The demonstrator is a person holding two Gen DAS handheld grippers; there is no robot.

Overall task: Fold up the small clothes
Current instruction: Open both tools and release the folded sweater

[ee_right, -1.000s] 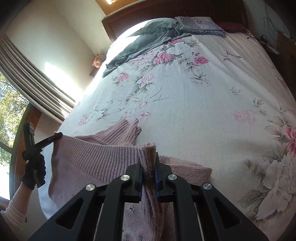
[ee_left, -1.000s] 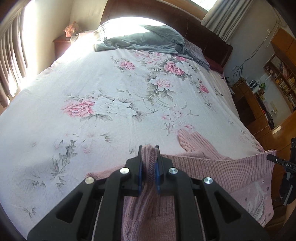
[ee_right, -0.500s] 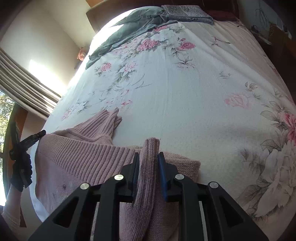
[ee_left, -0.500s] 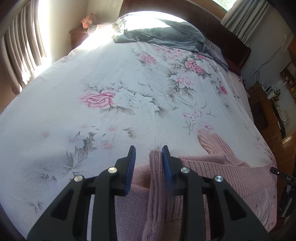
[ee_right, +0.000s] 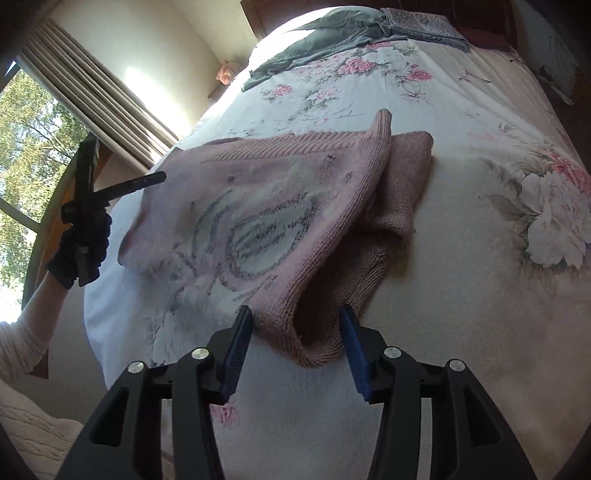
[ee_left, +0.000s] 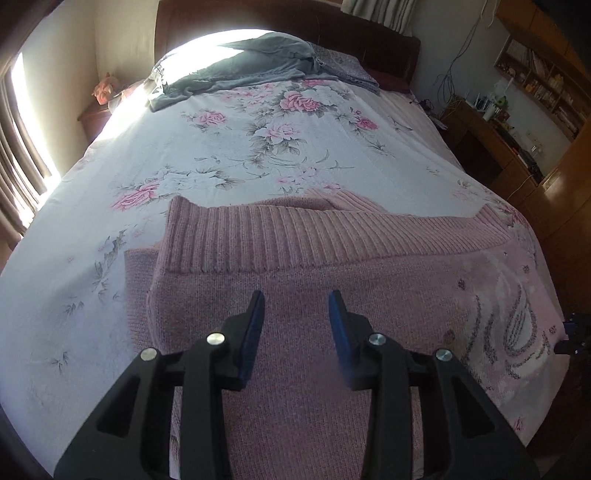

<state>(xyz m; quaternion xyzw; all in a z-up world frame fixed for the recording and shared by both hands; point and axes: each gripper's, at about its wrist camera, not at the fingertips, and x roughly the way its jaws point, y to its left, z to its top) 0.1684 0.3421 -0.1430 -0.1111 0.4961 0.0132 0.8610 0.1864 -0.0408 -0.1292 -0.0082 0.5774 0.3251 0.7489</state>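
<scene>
A pink knit sweater (ee_left: 332,280) lies folded on the floral bedsheet (ee_left: 221,155), its ribbed hem on the far side. My left gripper (ee_left: 296,299) hovers open over its near part, nothing between the fingers. In the right wrist view the sweater (ee_right: 266,206) shows a grey and white pattern on top, with a sleeve layer sticking out at its right. My right gripper (ee_right: 295,317) is open, and the sweater's near folded corner lies between its fingertips, ungripped. A gloved hand (ee_right: 79,251) holds the left gripper (ee_right: 147,181) at the sweater's far left edge.
A grey blanket (ee_left: 251,66) and a patterned pillow (ee_right: 424,24) lie by the dark headboard (ee_left: 295,22). Curtains (ee_right: 92,81) and a window are on the left. A wooden desk (ee_left: 491,144) and shelves stand to the right of the bed. Bare sheet (ee_right: 480,258) spreads right of the sweater.
Both grippers opened and let go of the sweater folds they pinched, then drew back. The sweater now lies folded flat on the bed.
</scene>
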